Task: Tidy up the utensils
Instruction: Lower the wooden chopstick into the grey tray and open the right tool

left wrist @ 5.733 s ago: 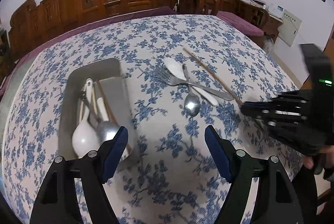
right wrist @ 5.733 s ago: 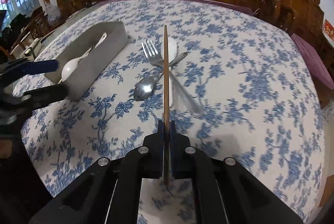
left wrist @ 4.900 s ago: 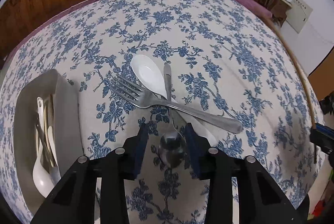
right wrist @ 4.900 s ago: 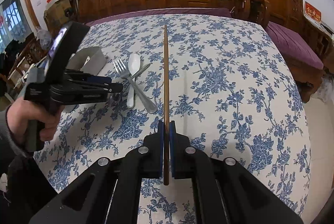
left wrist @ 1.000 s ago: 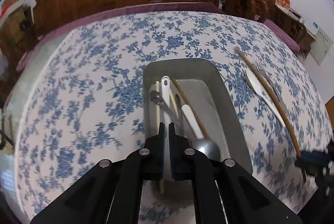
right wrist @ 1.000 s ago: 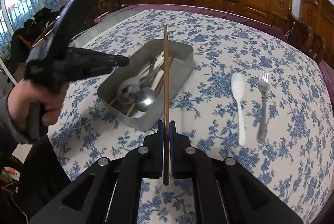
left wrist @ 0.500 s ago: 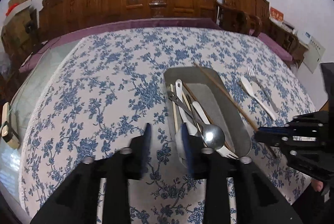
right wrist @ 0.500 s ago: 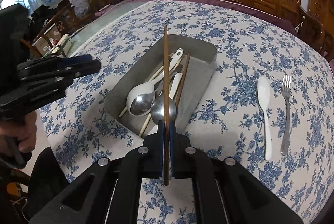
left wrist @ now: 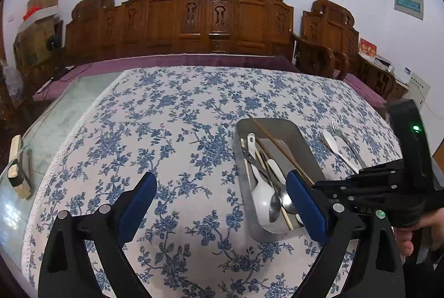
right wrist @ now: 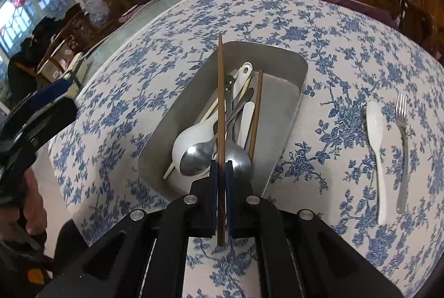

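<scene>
A grey metal tray (left wrist: 302, 137) on the floral tablecloth holds white spoons, metal spoons (right wrist: 238, 159) and chopsticks. My left gripper (left wrist: 219, 181) hangs left of the tray, its jaws opening wide with nothing between them. My right gripper (right wrist: 220, 167) is shut on a brown chopstick (right wrist: 220, 92), which points lengthwise over the tray (right wrist: 177, 103) above the utensils in it. In the left wrist view the same chopstick (left wrist: 277, 145) slants over the tray from the right gripper (left wrist: 317, 184). A white spoon (right wrist: 376, 131) and a fork (right wrist: 402, 131) lie on the cloth right of the tray.
Carved wooden chairs (left wrist: 211, 20) line the far side of the table. A bare glass strip at the table's left edge carries a small wooden block (left wrist: 18, 167). A person's hand (left wrist: 410, 237) holds the right gripper's handle.
The left jaws went from shut to wide open and drew back and left from the tray. The right gripper carried the chopstick lower, over the tray.
</scene>
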`<state>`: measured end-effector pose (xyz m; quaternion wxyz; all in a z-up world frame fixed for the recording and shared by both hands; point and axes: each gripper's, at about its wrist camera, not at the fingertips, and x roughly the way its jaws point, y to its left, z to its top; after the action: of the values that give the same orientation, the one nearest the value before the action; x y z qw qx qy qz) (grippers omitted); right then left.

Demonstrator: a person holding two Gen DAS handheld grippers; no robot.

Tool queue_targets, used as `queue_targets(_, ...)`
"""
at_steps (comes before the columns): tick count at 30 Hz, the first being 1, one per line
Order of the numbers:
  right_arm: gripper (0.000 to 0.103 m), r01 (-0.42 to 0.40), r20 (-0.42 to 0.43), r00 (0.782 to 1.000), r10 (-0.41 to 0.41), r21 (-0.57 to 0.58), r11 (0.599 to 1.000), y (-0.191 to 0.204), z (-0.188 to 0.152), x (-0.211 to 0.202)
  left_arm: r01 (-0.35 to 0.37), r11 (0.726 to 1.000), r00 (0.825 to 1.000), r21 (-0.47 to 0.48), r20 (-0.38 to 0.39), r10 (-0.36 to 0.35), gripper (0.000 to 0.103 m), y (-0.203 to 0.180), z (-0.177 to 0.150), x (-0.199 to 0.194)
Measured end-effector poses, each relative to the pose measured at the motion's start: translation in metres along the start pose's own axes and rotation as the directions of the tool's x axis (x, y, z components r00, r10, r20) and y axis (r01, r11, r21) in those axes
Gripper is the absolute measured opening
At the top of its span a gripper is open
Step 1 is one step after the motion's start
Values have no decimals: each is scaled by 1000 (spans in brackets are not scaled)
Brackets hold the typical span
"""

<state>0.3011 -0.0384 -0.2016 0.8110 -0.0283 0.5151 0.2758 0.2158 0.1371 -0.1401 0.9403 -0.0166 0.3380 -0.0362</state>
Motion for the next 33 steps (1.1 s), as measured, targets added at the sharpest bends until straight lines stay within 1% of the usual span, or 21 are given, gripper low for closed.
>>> queue_targets(3,6,-11,-5,1000,11,33,999,-3,4,9,-6,1000,1000,-3,4,6,91,3,-1,0)
queue_targets(9,6,20,-22,1000,-19,51,998,-5,10,24,-9,1000,1000,-24,-8,9,91,10,-4,3)
queue_targets(15,6,18,-22,1000,-17,64,998,-8,12,30,-15,1000,1000,-22,-6,15,91,13,-5,3)
queue_targets(24,7,-20,88,996,17,37,999,-2,15,7,-11,1000,1000,-13,-16,11,91,11,-7,6)
queue_targets(28,9,-8,112,994,8,-6,1000,5,19,-1,-8,1000,1000,-7,-16,8,91,8,-7,5)
queue_targets(30,9,-15,120,993,17,-21,1000,7,19,-6,-7,1000,1000,-3,-13,7,91,6,-7,4)
queue_targets(31,14,-17,124,992,20,-24,1000,6,19,-8,-6,1000,1000,0,-13,6,91,4,-6,4)
queue_targets(32,24,-25,128,991,28,-28,999,6,18,-11,-5,1000,1000,0,-12,5,91,3,-6,4)
queue_targets(33,29,-32,135,990,36,-35,999,5,17,-14,-2,1000,1000,1,-12,2,91,2,-6,3)
